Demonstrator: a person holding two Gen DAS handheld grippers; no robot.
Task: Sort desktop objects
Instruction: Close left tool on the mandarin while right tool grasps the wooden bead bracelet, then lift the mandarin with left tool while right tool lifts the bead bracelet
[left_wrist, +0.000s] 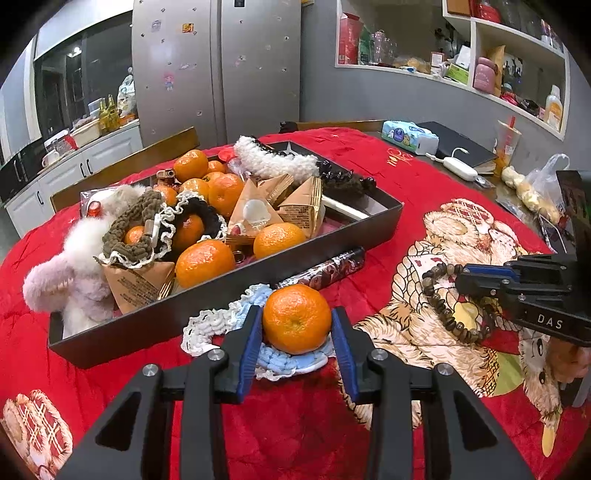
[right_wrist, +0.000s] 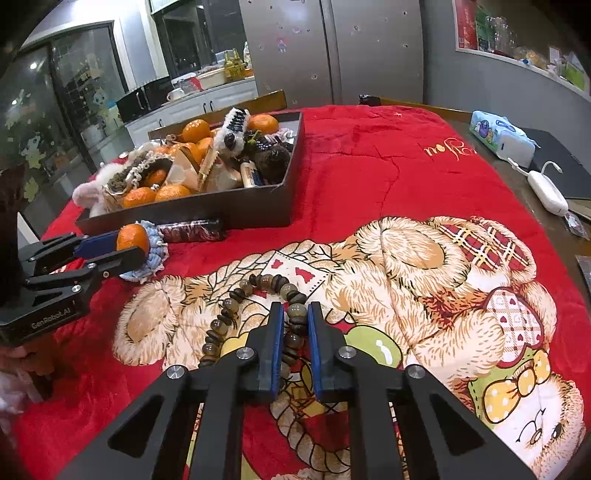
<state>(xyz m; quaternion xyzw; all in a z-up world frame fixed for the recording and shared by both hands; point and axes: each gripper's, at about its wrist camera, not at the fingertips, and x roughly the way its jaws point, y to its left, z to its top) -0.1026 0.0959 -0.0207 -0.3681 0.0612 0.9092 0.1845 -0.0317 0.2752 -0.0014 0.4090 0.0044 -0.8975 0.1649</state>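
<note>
Both tongs clamped: left on a tangerine, right on a bead bracelet.

At the far left a dark tray (left_wrist: 221, 306), heaped with tangerines, paper packets and knitted hair ties, lies with its near edge just beyond the left tongs (left_wrist: 297, 325), which are closed on a loose tangerine (left_wrist: 296, 318) resting on a blue-and-white knitted tie (left_wrist: 221, 325); a dark patterned tube (left_wrist: 325, 269) lies between that fruit and the tray wall. To the right the red bear blanket (right_wrist: 369, 158) is open and bare out to its far and right edges. The right tongs (right_wrist: 295, 321) are pinched together on one bead of the bracelet (right_wrist: 229, 314), whose loop lies flat on the bear print, well apart from the tray.
</note>
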